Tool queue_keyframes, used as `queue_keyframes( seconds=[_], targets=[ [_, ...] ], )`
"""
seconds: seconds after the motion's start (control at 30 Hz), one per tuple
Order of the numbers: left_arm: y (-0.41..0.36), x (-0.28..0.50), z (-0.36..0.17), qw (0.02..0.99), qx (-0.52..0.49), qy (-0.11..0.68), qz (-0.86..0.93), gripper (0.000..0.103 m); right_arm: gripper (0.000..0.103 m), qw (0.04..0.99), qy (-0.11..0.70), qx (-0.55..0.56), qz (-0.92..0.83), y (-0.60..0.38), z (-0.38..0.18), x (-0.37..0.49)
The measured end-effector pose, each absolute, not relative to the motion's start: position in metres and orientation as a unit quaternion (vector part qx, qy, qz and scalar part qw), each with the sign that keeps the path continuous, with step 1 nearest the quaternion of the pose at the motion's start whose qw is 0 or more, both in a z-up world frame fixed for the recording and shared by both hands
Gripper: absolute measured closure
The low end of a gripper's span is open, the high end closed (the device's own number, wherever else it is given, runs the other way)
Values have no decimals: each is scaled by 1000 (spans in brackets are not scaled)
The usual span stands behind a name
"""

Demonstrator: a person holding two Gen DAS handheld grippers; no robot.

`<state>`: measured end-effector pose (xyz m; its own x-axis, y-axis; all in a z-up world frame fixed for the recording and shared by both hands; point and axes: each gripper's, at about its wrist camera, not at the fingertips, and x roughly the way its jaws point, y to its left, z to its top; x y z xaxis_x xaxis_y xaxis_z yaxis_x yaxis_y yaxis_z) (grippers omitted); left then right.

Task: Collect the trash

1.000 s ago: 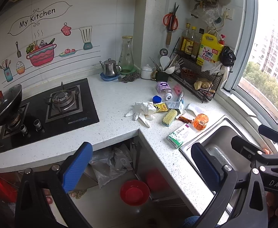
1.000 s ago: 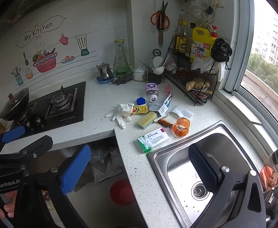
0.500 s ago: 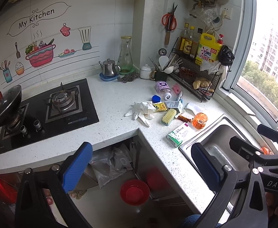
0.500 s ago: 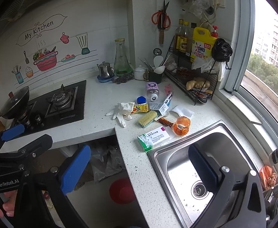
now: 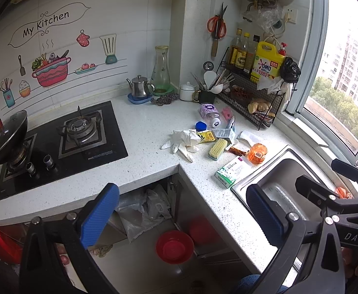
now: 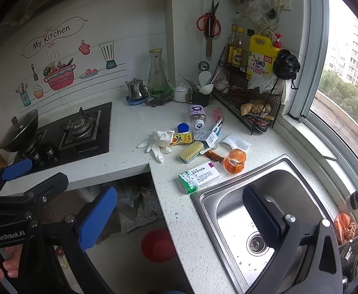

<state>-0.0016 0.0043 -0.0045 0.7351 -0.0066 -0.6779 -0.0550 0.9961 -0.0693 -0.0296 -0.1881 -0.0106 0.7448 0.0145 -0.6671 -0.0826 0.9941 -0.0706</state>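
The L-shaped white speckled countertop (image 5: 142, 132) wraps an inside corner, its front edge running along the stove side and turning toward the steel sink (image 6: 230, 210). Below that corner the cabinet is open, with crumpled plastic bags (image 5: 144, 210) inside and a red basin (image 5: 174, 246) on the floor. The black gas hob (image 5: 64, 142) fills the left run, a lidded wok (image 5: 6, 137) on its far burner; bare counter lies between the hob and the litter. A wire rack (image 6: 250, 103) of bottles stands along the window side.

The trash lies in a cluster on the counter between hob and sink, back from the front edge. A green-and-white medicine box (image 6: 199, 177) sits just beside the sink rim. An orange plastic cup (image 6: 235, 161) lies tipped behind it, near a brown sauce packet (image 6: 213, 156). A scrub brush (image 6: 191, 151) lies beside white disposable gloves (image 6: 158, 142), which touch a yellow sachet (image 6: 182, 137). A blue bottle cap (image 6: 183, 127) and a toppled purple-labelled bottle (image 6: 196, 116) lie farther back.

The left gripper (image 5: 179, 218) hangs over the open cabinet, jaws spread wide and empty. The right gripper (image 6: 179, 215) is held over the counter edge and sink, jaws also wide and empty, well apart from the trash.
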Motion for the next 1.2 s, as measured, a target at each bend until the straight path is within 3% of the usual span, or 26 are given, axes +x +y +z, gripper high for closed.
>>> queue_keyframes(
  seconds=[0.8, 1.2],
  targets=[
    [12, -1, 0, 929, -34, 368, -23, 0, 0, 931, 363, -42, 20, -186, -8, -33],
    [16, 53, -2, 920, -28, 385, -69, 0, 0, 929, 368, -38, -28, -201, -9, -4]
  ],
)
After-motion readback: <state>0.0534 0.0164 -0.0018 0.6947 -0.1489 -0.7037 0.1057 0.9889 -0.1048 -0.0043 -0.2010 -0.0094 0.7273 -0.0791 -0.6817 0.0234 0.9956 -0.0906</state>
